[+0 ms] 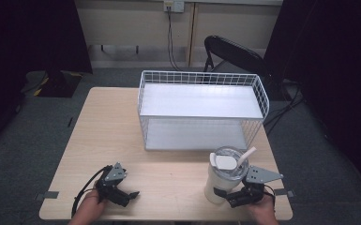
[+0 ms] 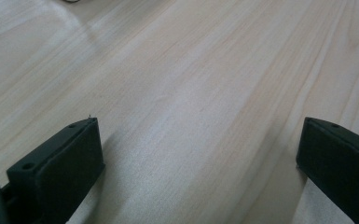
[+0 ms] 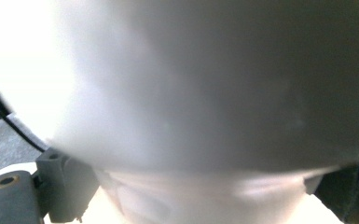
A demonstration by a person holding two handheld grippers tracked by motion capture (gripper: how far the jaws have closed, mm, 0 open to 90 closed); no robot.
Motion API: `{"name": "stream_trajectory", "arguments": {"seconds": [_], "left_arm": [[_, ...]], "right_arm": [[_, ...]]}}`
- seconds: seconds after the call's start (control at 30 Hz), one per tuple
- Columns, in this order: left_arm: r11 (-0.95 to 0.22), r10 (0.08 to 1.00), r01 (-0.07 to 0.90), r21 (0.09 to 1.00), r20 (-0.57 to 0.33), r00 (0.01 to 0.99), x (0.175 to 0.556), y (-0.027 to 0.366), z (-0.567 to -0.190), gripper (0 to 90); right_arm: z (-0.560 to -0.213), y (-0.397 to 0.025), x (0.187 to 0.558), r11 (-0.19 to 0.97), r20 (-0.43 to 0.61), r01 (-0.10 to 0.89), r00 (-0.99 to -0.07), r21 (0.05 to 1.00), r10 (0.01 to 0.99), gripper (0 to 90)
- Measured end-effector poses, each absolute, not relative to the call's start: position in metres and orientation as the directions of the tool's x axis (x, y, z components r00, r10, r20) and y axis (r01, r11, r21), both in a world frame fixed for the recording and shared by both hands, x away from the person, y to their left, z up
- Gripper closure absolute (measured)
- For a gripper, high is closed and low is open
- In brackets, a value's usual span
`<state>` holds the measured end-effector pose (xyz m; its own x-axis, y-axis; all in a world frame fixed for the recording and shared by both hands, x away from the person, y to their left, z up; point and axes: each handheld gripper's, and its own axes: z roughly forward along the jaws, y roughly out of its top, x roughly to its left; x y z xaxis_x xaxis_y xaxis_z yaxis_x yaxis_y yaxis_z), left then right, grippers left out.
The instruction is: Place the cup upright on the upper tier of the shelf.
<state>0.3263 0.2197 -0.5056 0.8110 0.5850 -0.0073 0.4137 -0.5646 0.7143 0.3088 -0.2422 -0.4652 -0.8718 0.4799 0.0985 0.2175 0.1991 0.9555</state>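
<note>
A white tumbler (image 1: 225, 180) with a clear lid and a white straw stands upright near the table's front right. My right gripper (image 1: 229, 197) is at its lower part, open, with one jaw on each side of it. In the right gripper view the tumbler (image 3: 205, 93) is blurred and very close, its narrow base between the spread jaws. Whether the jaws touch it I cannot tell. My left gripper (image 1: 132, 195) rests low at the table's front left, open, with bare wood between its fingers (image 2: 70, 154).
A white wire basket rack (image 1: 201, 77) with two white shelves stands at the back middle of the light wooden table (image 1: 108, 136). A dark folding chair (image 1: 236, 51) is behind the table. Bare tabletop lies between the two grippers.
</note>
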Motion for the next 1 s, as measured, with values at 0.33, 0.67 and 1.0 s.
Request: {"name": "stream_trajectory", "arguments": {"seconds": [0.33, 0.67, 1.0], "left_arm": [[-0.566, 0.583, 0.412, 0.714, -0.007, 0.813, 0.327, 0.22, -0.506, 0.0], [-0.565, 0.583, 0.412, 0.714, -0.007, 0.812, 0.327, 0.22, -0.506, 0.0], [-0.566, 0.583, 0.412, 0.714, -0.007, 0.812, 0.327, 0.22, -0.506, 0.0]], "right_arm": [[-0.46, -0.242, 0.307, 0.211, 0.084, 0.211, -0.868, 0.954, 0.489, 9.0], [-0.445, -0.247, 0.314, 0.161, 0.135, 0.249, -0.849, 0.955, 0.512, 9.2], [-0.431, -0.246, 0.321, 0.16, 0.152, 0.269, -0.845, 0.95, 0.513, 9.2]]}}
